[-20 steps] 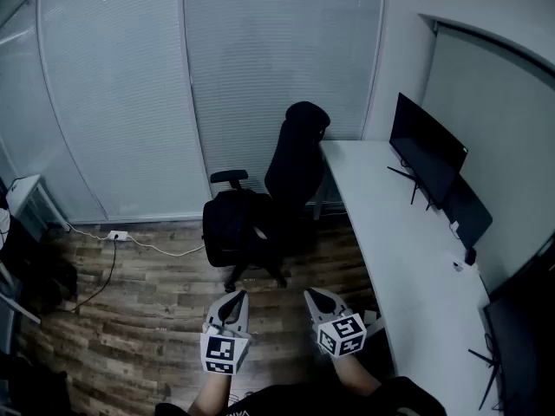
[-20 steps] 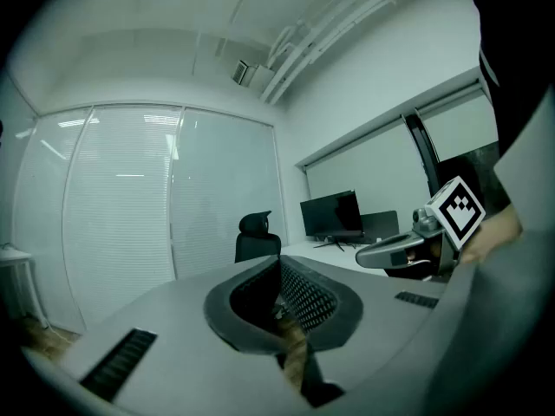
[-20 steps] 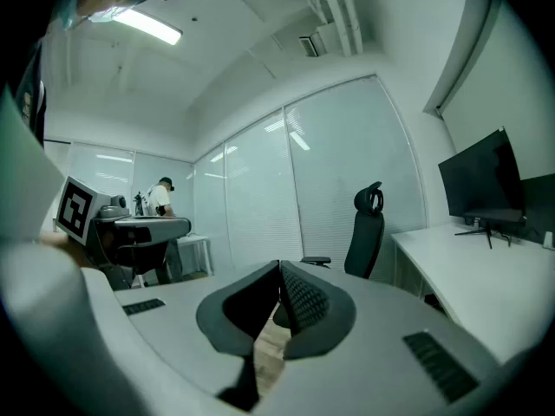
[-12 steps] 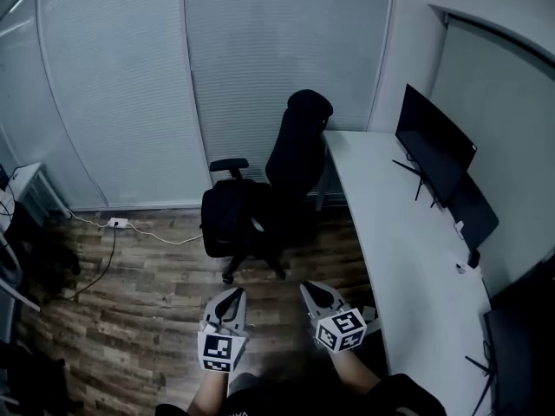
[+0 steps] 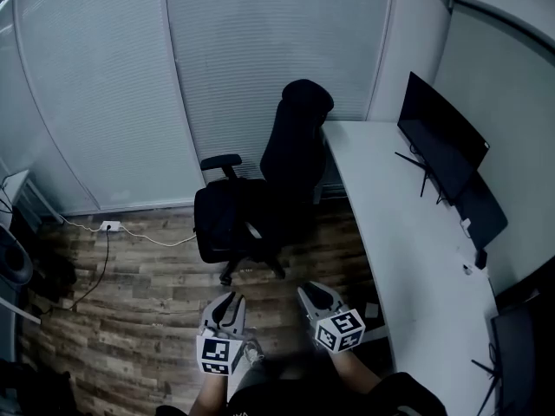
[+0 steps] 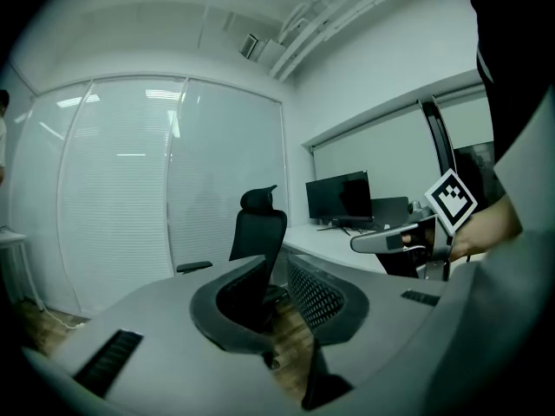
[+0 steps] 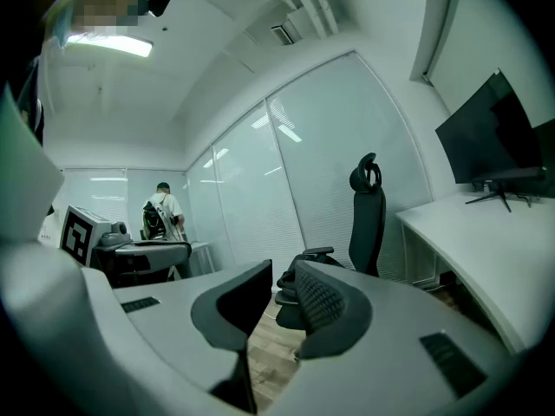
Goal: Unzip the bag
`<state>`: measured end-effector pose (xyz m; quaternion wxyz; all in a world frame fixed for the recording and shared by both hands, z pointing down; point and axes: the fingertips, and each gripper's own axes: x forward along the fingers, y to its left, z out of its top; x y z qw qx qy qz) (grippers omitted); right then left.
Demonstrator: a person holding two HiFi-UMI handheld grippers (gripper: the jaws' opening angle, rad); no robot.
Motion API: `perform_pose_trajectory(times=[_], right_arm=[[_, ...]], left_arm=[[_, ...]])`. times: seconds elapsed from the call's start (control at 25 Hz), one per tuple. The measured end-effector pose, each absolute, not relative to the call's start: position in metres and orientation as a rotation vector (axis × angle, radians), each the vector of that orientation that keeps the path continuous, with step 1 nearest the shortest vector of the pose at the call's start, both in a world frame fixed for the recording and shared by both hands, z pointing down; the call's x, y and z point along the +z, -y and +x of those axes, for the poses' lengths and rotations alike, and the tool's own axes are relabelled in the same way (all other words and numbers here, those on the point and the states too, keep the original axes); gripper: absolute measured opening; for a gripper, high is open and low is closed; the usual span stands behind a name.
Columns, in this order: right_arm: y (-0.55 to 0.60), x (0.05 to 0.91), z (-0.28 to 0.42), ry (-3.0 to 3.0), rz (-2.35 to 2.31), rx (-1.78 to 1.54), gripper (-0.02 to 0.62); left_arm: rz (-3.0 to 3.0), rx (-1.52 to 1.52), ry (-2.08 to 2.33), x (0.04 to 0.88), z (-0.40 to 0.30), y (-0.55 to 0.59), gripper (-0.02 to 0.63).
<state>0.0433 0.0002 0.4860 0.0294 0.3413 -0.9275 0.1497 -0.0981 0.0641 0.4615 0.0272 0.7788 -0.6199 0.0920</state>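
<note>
black bag (image 5: pixel 222 222) on office chair (image 5: pixel 296 146) beside white desk (image 5: pixel 408 241); left tool (image 5: pixel 230 299) and right tool (image 5: pixel 308 292) narrow, empty

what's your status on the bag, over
Left gripper and right gripper shut, empty, held low. Black bag on the office chair ahead, untouched, out of reach. Nothing blocking the approach.

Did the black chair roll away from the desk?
No. The office chair still stands with its backrest right beside the white desk at its far corner, as before. Only the camera shifted.
</note>
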Motion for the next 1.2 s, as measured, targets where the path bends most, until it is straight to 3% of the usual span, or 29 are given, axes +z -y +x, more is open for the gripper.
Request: perform_pose_trajectory(times=[0.12,0.36,0.72,1.2], right_arm=[[0.022,0.493,0.031,2.820,1.094,0.501,0.117],[0.059,0.512,0.007,2.739,1.179,0.571,0.160],[0.101,0.550,0.006,2.610,1.334,0.658,0.167],[0.179,0.600,0.030,2.534,1.222,0.662,0.167]], left_arm=[[2.432,0.307,1.832,0.470,-0.109,-0.036,0.089],[2.516,0.413,1.640,0.491,-0.129,0.015,0.127],[2.601,0.522,1.430,0.521,-0.155,0.074,0.147],[2.428,0.619,1.541,0.559,-0.175,0.139,0.160]])
